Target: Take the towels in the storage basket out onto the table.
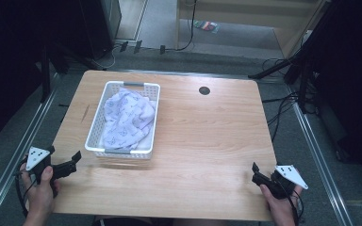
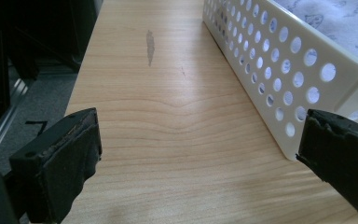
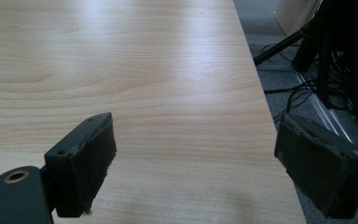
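A white perforated basket (image 1: 95,123) stands on the left half of the wooden table (image 1: 202,136), with a pale lilac patterned cloth (image 1: 127,117) bunched inside it. My left gripper (image 1: 63,160) hovers at the table's front left corner, jaws wide open and empty; in the left gripper view the basket's wall (image 2: 279,74) is just ahead on the right, with the cloth (image 2: 340,18) above its rim. My right gripper (image 1: 256,172) sits at the front right corner, also open with nothing between its pads (image 3: 86,163), looking along bare table (image 3: 168,70).
A small dark round hole (image 1: 204,90) marks the table's far side. Metal rails run along the floor on both sides (image 1: 318,150), and cables (image 1: 283,99) lie on the floor at the right. Dark stands flank the table.
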